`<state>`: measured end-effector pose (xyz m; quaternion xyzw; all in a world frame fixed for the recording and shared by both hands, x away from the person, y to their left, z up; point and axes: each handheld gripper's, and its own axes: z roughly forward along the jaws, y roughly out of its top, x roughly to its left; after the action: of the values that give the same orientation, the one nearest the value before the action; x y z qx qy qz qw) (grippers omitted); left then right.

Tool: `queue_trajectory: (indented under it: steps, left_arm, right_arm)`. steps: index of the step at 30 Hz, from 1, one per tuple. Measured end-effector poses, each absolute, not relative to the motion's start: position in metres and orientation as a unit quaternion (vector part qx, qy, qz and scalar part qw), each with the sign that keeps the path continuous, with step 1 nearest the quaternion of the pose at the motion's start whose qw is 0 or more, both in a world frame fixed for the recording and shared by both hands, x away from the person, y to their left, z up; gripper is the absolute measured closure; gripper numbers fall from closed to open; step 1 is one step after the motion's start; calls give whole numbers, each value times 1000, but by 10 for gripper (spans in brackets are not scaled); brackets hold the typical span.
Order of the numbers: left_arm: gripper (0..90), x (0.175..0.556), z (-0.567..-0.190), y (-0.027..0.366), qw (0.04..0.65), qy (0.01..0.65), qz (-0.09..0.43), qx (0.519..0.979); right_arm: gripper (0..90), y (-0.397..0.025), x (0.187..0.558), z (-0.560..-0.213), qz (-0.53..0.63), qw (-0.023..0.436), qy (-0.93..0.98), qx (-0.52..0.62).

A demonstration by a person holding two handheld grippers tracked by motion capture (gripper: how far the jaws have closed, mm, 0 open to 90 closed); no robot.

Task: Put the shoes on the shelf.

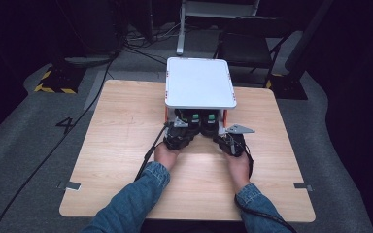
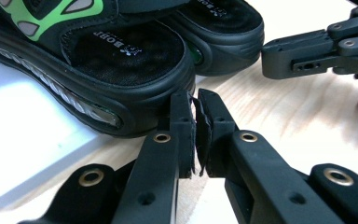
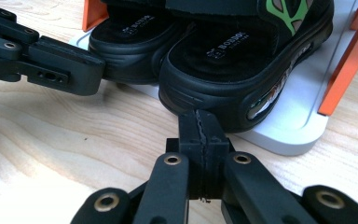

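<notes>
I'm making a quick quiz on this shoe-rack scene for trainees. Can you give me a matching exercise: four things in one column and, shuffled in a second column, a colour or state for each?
Things:
1. Rack top shelf
2. Rack side posts
3. Sandal strap pattern
4. Right gripper

Colour or state:
A. Green and grey on black
B. White, nothing on it
C. Jaws pressed together, empty, at a sandal's heel
D. Orange

Pairs: 1-B, 2-D, 3-A, 4-C
</notes>
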<state>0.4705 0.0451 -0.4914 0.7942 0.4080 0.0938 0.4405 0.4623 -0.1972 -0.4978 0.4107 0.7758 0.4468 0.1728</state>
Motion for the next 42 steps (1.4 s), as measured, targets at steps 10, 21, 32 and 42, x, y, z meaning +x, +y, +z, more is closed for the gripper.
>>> queue_trajectory:
  steps: [10, 21, 32, 42]
  left_arm:
    - [871, 488, -489, 57, 430, 425, 119, 788]
    - [870, 510, -492, 49, 433, 419, 121, 789]
    - [823, 514, -494, 54, 449, 417, 121, 781]
    - [777, 469, -462, 81, 468, 402, 117, 779]
  right_arm:
    - [899, -186, 481, -494, 442, 177, 783, 401]
    - [899, -187, 499, -493, 435, 183, 779, 413]
    - [884, -180, 505, -489, 429, 194, 787, 400]
    - [865, -197, 470, -456, 442, 207, 795, 360]
